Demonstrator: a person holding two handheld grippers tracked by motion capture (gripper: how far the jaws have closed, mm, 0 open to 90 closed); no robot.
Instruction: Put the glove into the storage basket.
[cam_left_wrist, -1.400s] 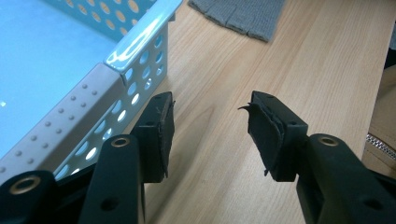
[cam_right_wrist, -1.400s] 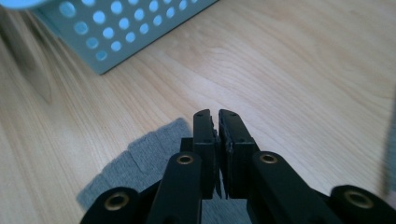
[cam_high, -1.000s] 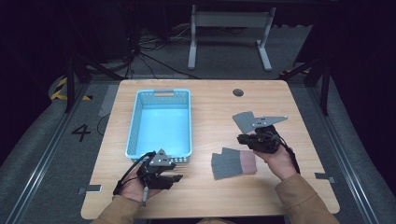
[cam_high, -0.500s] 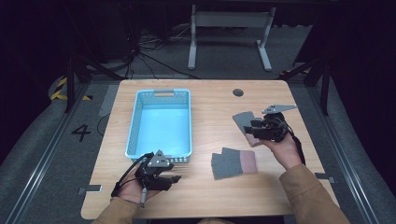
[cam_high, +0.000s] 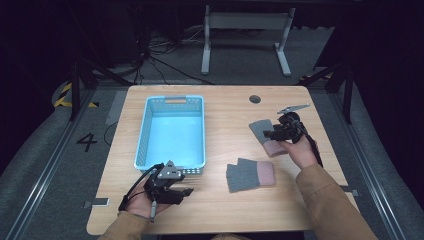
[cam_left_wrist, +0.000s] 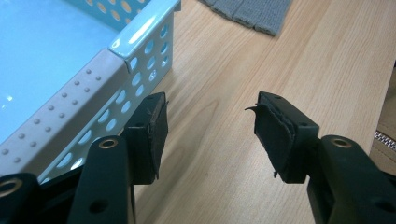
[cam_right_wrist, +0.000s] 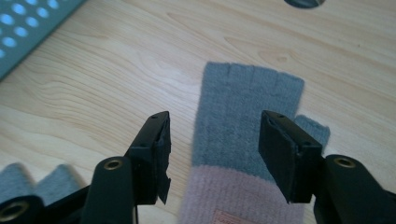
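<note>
Right claw (cam_high: 270, 134), jaws just opening, is hovering spread over glove (cam_right_wrist: 245, 140) near tabletop's (cam_high: 225, 120) right edge; left claw (cam_left_wrist: 208, 135) is sitting spread, empty.

glove (cam_right_wrist: 243, 154) cuff cut off, basket (cam_left_wrist: 70, 70) cropped

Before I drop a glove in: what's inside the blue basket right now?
Nothing shows inside the blue basket: its pale floor lies bare in the high view. Both gloves, the far glove and the near glove, lie on the table. The near wall hides a thin strip of floor.
</note>
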